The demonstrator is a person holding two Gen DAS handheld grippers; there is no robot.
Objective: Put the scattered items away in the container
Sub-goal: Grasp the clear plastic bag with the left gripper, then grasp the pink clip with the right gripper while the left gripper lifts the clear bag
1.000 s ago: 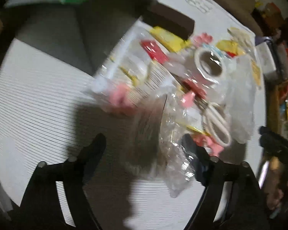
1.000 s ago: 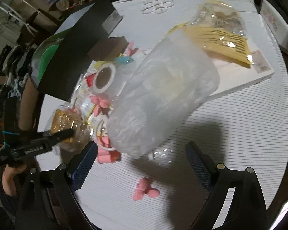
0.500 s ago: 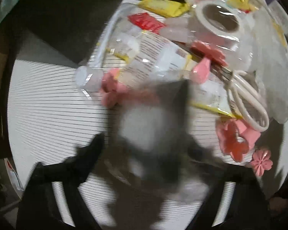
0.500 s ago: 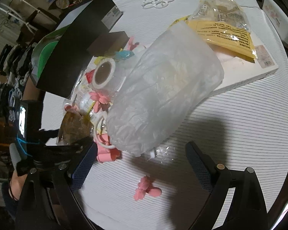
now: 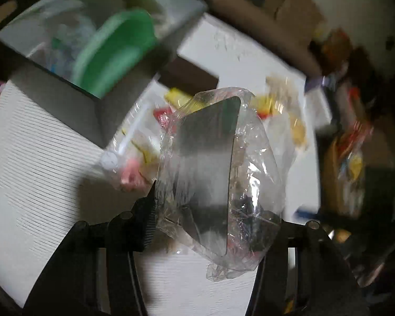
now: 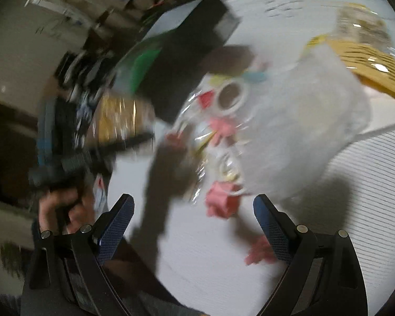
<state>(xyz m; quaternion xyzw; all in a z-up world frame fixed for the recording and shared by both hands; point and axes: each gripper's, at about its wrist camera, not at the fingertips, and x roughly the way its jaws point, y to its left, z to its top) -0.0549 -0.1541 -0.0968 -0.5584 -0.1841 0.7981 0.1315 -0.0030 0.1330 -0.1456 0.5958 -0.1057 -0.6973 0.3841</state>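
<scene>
Left wrist view: the left gripper (image 5: 213,218) is closing its fingers on a clear plastic packet (image 5: 218,173), held above the white worktop (image 5: 39,163) near the open black container (image 5: 92,60). Right wrist view: the right gripper (image 6: 194,226) has wide, empty fingers over scattered pink clips (image 6: 221,202).

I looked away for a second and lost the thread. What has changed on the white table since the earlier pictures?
The left gripper has taken hold of the crinkly clear plastic packet with a grey card inside and lifted it off the white ribbed table; its jaws are closing on it. The right gripper stays open and empty. The big frosted plastic bag and pink flower clips lie as before.
</scene>
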